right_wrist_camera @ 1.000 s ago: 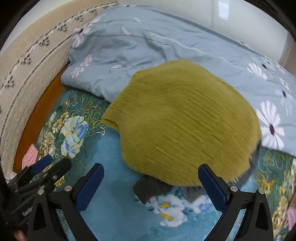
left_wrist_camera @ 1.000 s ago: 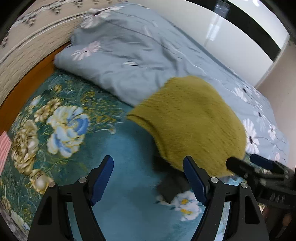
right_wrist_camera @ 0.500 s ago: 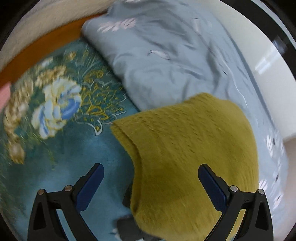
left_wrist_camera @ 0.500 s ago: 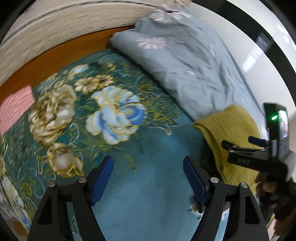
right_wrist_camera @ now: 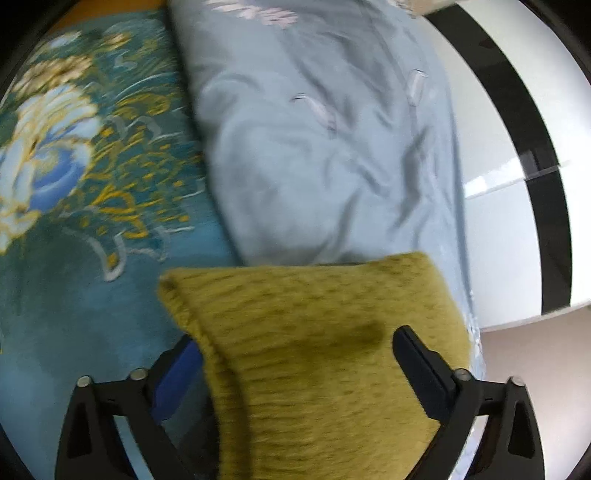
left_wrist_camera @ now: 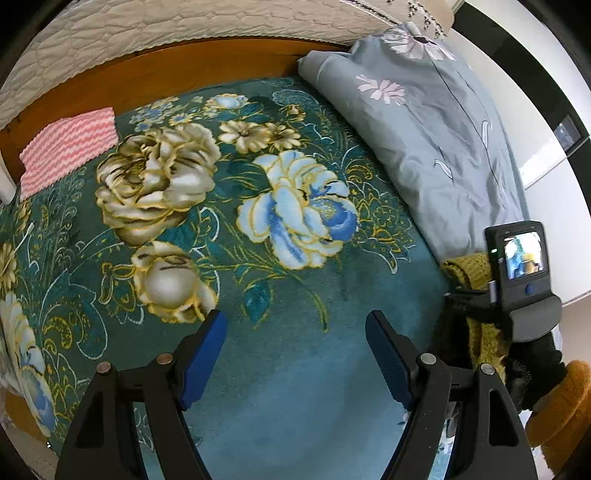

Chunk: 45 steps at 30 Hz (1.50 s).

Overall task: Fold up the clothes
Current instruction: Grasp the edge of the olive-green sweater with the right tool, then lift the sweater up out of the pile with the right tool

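Note:
An olive-yellow knit sweater [right_wrist_camera: 314, 369] lies folded on the teal flowered blanket [right_wrist_camera: 74, 295], its far edge against the duvet. My right gripper [right_wrist_camera: 295, 338] straddles the near left corner of the sweater. Its jaws are closing, with the knit between them. The left blue pad [right_wrist_camera: 177, 373] is half hidden beside the sweater's fold and the right finger [right_wrist_camera: 417, 365] rests over the top. My left gripper [left_wrist_camera: 295, 321] stands open above bare blanket, well left of the sweater [left_wrist_camera: 465, 266], with nothing between its fingers. The right gripper's camera unit [left_wrist_camera: 521, 258] covers most of the sweater there.
A grey-blue flowered duvet [left_wrist_camera: 424, 129] is bunched along the right. A pink-and-white zigzag cloth [left_wrist_camera: 70, 147] lies far left by the wooden bed frame [left_wrist_camera: 184, 62] and quilted headboard [left_wrist_camera: 147, 22]. A gloved hand with an orange sleeve [left_wrist_camera: 561, 398] holds the right gripper.
My left gripper swung left off the sweater to bare blanket. My right gripper dropped onto the sweater's left corner, rolled, and its jaws narrowed a little.

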Each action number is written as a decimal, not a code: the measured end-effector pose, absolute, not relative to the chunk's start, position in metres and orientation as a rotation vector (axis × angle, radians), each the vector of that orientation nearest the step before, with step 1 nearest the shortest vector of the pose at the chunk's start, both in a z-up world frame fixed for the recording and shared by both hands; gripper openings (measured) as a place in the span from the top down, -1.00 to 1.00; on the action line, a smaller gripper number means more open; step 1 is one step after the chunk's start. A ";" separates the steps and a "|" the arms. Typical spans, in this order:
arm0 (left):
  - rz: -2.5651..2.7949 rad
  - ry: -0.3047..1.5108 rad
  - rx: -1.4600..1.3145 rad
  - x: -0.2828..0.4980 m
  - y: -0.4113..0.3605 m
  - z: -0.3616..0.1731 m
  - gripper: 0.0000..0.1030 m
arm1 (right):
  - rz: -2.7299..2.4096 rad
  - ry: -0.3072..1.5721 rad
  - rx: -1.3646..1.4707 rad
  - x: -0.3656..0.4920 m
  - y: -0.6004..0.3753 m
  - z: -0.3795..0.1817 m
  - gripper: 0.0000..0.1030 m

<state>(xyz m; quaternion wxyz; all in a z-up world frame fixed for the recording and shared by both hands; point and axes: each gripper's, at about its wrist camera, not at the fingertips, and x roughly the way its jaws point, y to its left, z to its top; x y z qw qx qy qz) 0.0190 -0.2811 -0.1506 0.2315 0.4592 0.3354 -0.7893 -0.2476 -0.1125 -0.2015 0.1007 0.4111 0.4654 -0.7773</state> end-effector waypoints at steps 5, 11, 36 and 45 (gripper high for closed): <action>-2.185 0.961 1.282 0.006 -0.271 -0.152 -0.52 | -2.338 1.204 1.254 -0.259 -0.085 -0.168 0.08; -2.260 0.933 1.318 -0.015 -0.250 -0.138 -0.52 | -2.411 0.916 1.261 -0.253 -0.032 -0.110 0.75; -2.513 0.950 1.534 -0.019 -0.117 -0.047 -0.52 | -2.814 0.396 1.195 -0.100 0.245 0.092 0.88; -2.592 0.838 1.660 -0.002 -0.070 -0.028 -0.52 | -2.796 0.268 1.459 0.001 0.331 0.055 0.89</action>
